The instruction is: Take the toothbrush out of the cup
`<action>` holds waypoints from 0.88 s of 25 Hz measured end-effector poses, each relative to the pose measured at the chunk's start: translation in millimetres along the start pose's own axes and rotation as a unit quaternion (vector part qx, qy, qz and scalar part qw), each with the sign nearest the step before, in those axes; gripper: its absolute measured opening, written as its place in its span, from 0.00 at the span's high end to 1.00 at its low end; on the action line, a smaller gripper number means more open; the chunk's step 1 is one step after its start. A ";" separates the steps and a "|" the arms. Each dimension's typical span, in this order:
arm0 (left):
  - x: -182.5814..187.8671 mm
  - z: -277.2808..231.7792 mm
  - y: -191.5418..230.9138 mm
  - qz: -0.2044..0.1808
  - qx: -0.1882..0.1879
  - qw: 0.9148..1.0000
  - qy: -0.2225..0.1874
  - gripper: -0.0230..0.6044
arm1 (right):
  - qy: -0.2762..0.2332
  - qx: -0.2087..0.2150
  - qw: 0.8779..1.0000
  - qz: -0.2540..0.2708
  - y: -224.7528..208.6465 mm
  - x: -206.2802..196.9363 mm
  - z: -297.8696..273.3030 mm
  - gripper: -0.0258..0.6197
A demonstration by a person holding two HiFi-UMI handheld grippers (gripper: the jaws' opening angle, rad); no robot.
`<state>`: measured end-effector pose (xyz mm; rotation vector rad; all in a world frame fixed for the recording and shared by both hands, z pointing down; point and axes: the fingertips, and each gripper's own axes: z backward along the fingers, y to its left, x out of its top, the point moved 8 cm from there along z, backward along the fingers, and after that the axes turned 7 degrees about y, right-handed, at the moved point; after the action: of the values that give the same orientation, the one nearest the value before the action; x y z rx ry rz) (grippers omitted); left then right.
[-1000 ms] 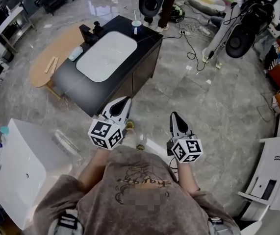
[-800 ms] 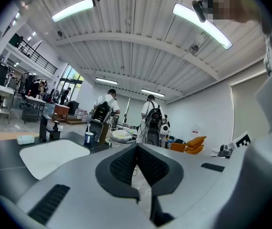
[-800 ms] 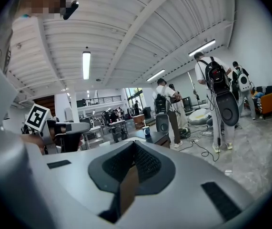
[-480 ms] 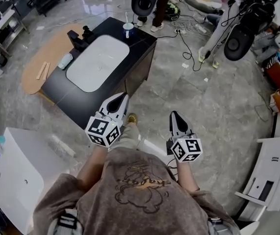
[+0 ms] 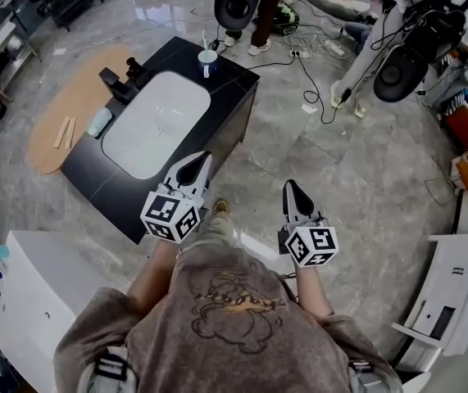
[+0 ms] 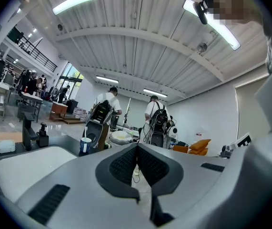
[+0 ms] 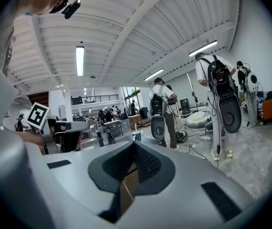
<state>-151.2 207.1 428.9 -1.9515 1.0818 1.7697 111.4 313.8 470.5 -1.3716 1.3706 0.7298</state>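
A blue-and-white cup (image 5: 207,61) stands on the far corner of a black counter (image 5: 230,97), beside a white sink basin (image 5: 156,123). A white toothbrush (image 5: 204,39) stands upright in it. In the left gripper view, the cup (image 6: 85,145) and toothbrush (image 6: 85,131) appear small, left of the jaws. The right gripper view shows the cup (image 7: 136,136) far off, just above the jaw tips. My left gripper (image 5: 198,159) is shut and empty at the counter's near edge. My right gripper (image 5: 289,186) is shut and empty over the floor, right of the counter.
A black faucet (image 5: 111,80), a dark dispenser (image 5: 133,66) and a pale cloth (image 5: 98,122) sit on the counter's left side. People with backpack rigs (image 6: 156,123) stand beyond it among floor cables (image 5: 315,72). White cabinets (image 5: 29,301) (image 5: 451,289) flank me.
The person has walked toward the counter, so the counter and cup now sit nearer in the head view. Both grippers stay shut and held out in front.
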 end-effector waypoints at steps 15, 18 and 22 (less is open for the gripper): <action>66.9 -99.1 77.5 -0.008 -0.019 1.000 -0.009 0.93 | -0.005 -0.013 1.000 0.007 -29.5 64.2 -109.3 0.96; 72.8 -119.2 89.0 -0.011 -0.027 1.000 -0.003 0.93 | -0.008 -0.019 1.000 0.006 -35.5 72.7 -126.5 0.96; 82.5 -146.1 102.6 -0.011 -0.038 0.999 -0.005 0.93 | -0.007 -0.029 1.000 0.002 -43.6 79.2 -145.3 0.96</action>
<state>-119.4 14.2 407.6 -1.9874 0.9995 1.8327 132.4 145.1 450.6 -1.4070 1.3508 0.7866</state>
